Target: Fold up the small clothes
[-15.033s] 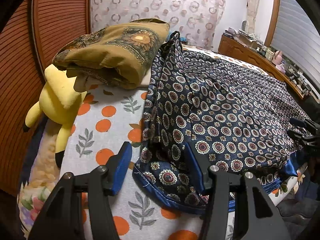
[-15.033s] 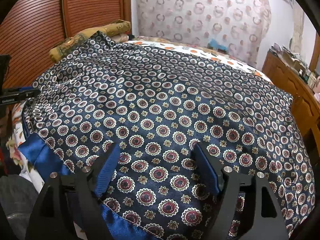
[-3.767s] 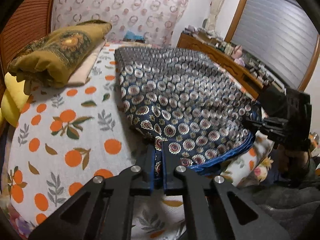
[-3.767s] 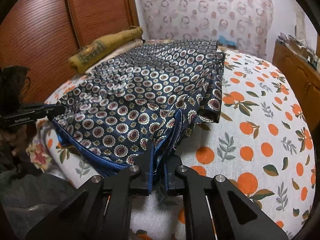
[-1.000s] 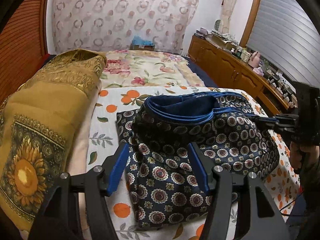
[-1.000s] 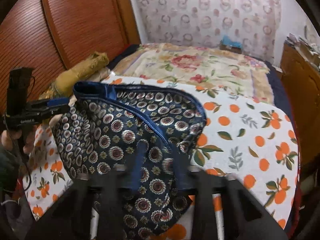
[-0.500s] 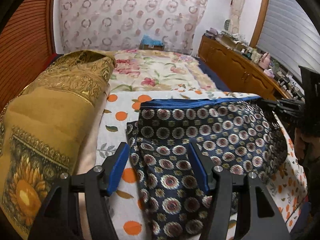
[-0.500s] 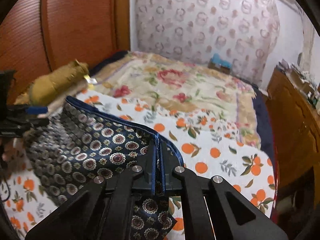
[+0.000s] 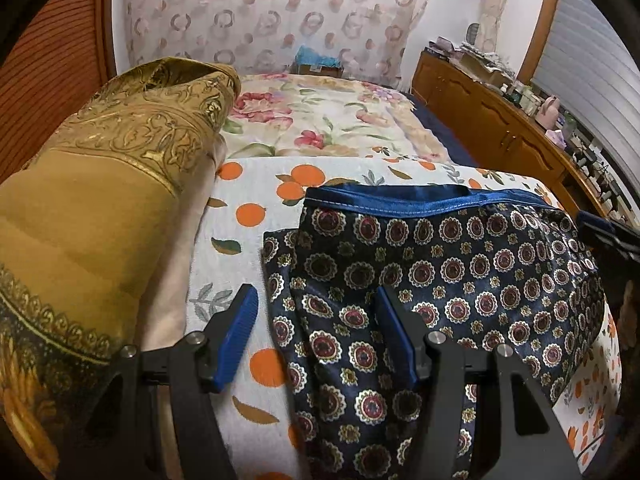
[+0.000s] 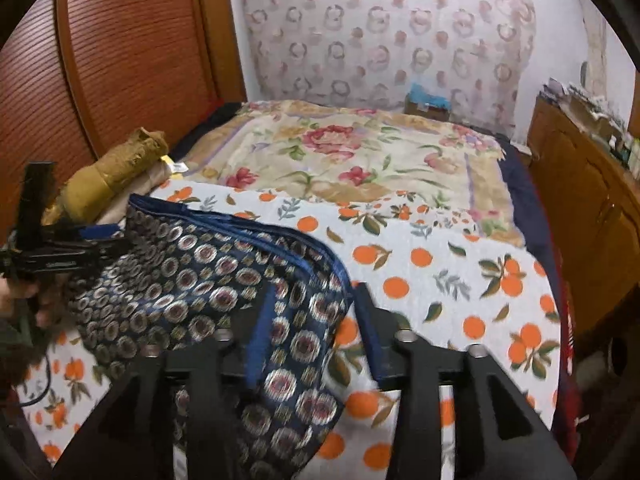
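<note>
We are reading the navy patterned cloth (image 9: 460,276), lying folded on the bed (image 9: 256,216) at centre frame, as light, limp and slippery, best pinched at its blue hem while both the left tool (image 9: 316,340) and right tool (image 10: 312,332), just opening, are standing open over it.

The near end of the dark patterned cloth (image 9: 440,280) is hidden behind the black gripper arms. The right gripper (image 10: 316,320) looks blurry. The small things on the wooden cabinet (image 9: 500,128) at the far right are too tiny to tell.
</note>
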Motion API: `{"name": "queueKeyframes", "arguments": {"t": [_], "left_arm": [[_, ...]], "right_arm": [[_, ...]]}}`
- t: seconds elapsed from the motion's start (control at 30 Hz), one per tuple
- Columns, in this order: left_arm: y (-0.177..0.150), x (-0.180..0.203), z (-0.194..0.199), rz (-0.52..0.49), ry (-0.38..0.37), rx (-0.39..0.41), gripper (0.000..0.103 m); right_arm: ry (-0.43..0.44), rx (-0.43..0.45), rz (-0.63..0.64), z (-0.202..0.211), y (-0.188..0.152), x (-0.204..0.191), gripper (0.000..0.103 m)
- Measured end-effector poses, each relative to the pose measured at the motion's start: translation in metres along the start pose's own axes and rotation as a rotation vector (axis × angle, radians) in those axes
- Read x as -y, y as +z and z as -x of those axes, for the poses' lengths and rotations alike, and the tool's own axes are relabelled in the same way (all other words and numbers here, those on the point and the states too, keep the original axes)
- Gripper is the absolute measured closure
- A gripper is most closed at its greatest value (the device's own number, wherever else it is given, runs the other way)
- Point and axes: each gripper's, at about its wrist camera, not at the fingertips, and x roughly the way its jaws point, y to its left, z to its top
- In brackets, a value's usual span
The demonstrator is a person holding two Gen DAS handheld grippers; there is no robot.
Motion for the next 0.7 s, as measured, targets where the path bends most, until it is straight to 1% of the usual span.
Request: {"name": "queueKeyframes", "arguments": {"t": [0.03,0.1,0.2,0.27,0.4,0.53,0.67,0.7], "left_arm": [[0.000,0.000,-0.001,0.001,0.001,-0.002,0.043],[0.000,0.000,-0.003,0.003,0.003,-0.006,0.043],[-0.001,0.001,-0.004,0.001,0.006,-0.010,0.043],[0.000,0.001,-0.004,-0.001,0.007,-0.011,0.043],[0.001,0.000,-0.005,-0.005,-0.002,-0.013,0.043],[0.003,-0.004,-0.005,0.005,-0.028,-0.010,0.056],[0.004,-0.006,-0.005,0.007,-0.044,-0.011,0.067],[0.004,-0.004,-0.004,0.005,-0.047,-0.010,0.075]], "right_arm": [[0.002,-0.004,-0.003,0.002,-0.003,-0.001,0.056],[0.012,-0.015,-0.011,0.002,-0.008,-0.004,0.050],[0.027,-0.034,-0.027,-0.003,-0.016,-0.006,0.045],[0.019,-0.058,-0.041,-0.012,-0.020,-0.006,0.044],[0.037,-0.084,-0.078,-0.027,-0.025,0.000,0.043],[0.056,-0.091,-0.105,-0.035,-0.027,0.003,0.042],[0.062,-0.083,-0.103,-0.040,-0.025,0.001,0.041],[0.066,-0.082,-0.103,-0.040,-0.025,0.000,0.041]]}}
